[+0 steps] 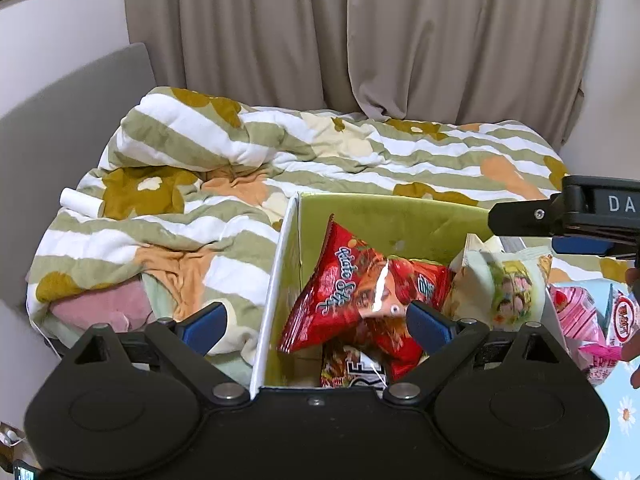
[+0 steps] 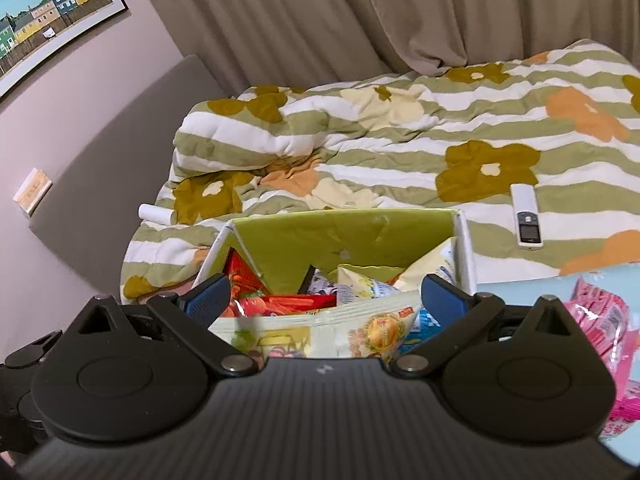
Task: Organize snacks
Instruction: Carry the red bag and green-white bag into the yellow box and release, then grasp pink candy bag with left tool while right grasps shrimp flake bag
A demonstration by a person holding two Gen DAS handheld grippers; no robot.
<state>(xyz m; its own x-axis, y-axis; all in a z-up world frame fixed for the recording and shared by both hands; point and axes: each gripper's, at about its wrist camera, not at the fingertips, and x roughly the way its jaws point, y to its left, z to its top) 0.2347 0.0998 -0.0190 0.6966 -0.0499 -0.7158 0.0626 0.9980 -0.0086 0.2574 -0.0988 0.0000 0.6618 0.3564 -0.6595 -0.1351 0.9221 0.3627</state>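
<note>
Above the green-lined white cardboard box (image 2: 400, 236) on the floral quilt (image 2: 400, 148), the right gripper (image 2: 326, 294) stands spread wide, holding nothing, a pale green snack packet (image 2: 320, 332) lying beneath it atop the box's contents. The left gripper (image 1: 316, 320), equally wide and empty, straddles the box's left wall beside a red crisp bag (image 1: 352, 292). Judged best next: press packets flat inside the box.

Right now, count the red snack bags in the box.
2 that I can see. One large red bag stands tilted in the green-lined box; a second red packet lies beneath it near the front wall. Others may be hidden under the pale bags.
</note>
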